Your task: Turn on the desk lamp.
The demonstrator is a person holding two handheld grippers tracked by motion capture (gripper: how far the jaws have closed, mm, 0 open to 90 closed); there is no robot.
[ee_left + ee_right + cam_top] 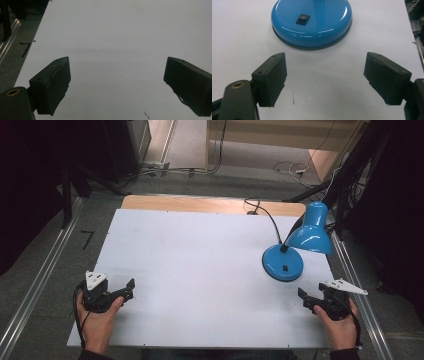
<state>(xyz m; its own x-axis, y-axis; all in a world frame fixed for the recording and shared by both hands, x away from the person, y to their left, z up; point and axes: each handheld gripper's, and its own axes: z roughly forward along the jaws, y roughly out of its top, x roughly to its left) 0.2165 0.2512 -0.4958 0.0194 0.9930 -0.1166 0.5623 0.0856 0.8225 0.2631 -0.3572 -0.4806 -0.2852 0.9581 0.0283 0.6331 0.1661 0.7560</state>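
A blue desk lamp stands on the right side of the white table top (200, 265). Its round base (283, 262) carries a small black rocker switch (284, 268), and its shade (311, 234) tilts down at the right. In the right gripper view the base (312, 27) and the switch (302, 19) lie just ahead of my right gripper (324, 75), which is open with nothing between its jaws. That right gripper (305, 298) rests near the front right corner. My left gripper (127, 290) sits at the front left, open (117, 82) over bare white surface.
The lamp's black cord (267, 217) runs off the table's far edge. Metal rails (35, 285) flank the table on both sides. Cables and a power strip (155, 166) lie on the floor beyond it.
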